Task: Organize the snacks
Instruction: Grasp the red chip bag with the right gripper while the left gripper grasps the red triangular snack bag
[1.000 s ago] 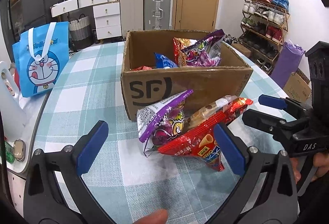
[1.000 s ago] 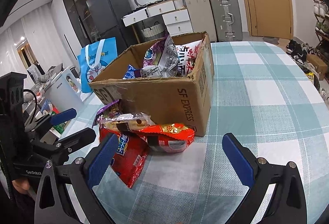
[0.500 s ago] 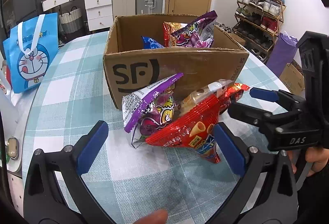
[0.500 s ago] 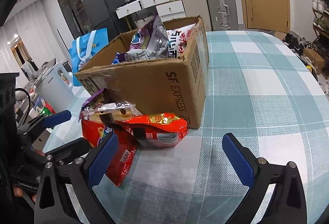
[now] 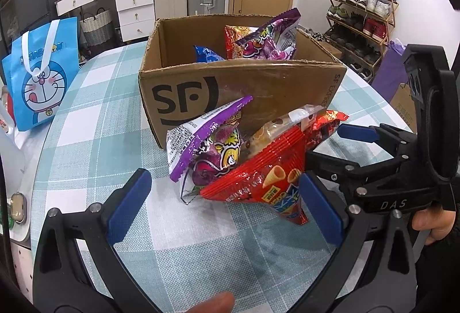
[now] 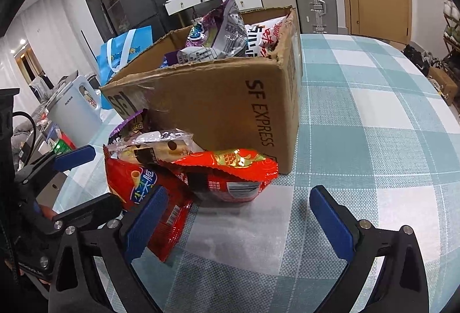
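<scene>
Both grippers hang wide open and empty over a checked bench (image 5: pixel 95 117): the left gripper (image 5: pixel 224 206) faces a heap of snack packets, while the right gripper (image 6: pixel 238 215) comes at the same heap from the other side, its left pad just in front of the cone-snack bag.

An open cardboard box (image 5: pixel 258 88) printed "SF" stands on the bench behind the heap, already holding several packets, among them a purple bag (image 5: pixel 273 36), a red bag (image 5: pixel 238 39) and a blue one (image 5: pixel 207 54).

Against the box's front wall leans the loose pile. A red cone-snack bag (image 5: pixel 270 177) lies nearest the left gripper, its corner reaching between the blue pads. A purple packet (image 5: pixel 207 140) rests beside it, propped on the box. A clear-wrapped biscuit pack (image 6: pixel 155 146) sits on top, and a red-and-gold bag (image 6: pixel 230 172) lies at the box's corner in the right wrist view.

A blue cartoon tote (image 5: pixel 40 77) stands at the bench's far edge.
</scene>
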Motion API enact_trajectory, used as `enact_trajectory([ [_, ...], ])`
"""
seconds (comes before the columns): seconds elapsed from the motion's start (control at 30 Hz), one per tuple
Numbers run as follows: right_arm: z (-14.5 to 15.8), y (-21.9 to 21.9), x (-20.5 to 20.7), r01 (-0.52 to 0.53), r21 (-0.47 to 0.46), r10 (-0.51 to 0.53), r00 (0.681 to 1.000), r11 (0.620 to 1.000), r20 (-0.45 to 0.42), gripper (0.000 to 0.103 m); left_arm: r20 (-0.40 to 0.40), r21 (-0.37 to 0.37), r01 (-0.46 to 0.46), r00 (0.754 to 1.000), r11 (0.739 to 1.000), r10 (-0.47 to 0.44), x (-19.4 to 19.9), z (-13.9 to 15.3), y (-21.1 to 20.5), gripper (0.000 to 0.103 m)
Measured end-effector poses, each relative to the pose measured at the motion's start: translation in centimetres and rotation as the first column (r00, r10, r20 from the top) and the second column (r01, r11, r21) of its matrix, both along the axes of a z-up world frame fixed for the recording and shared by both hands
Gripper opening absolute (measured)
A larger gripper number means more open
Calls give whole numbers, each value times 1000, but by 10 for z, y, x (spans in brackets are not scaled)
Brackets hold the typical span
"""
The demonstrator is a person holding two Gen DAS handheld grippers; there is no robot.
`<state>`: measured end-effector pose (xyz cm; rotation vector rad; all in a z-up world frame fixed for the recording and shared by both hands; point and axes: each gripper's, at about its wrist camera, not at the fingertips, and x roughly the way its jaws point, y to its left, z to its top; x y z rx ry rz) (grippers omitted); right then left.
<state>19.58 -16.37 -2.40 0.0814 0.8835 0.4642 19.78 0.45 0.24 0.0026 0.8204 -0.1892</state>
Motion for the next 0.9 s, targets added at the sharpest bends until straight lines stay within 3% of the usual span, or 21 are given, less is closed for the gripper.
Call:
enact_trajectory([
  [0.07,0,2,0,-14,5,14,1000,1000,-1,84,1,1,1,1000,1000,-1,0,0,0,102],
  [0.2,2,7,-2,-44,15,44,999,999,5,78,5,5,3,1000,1000,-3,-1,1,-1,102],
  [0.47,6,9,-8,-57,29,56,998,998,35,51,9,4,5,1000,1000,-5,-3,2,-1,102],
  [0.9,9,5,-13,-65,48,62,997,997,45,45,0,-1,8,1000,1000,-8,-3,0,0,102],
])
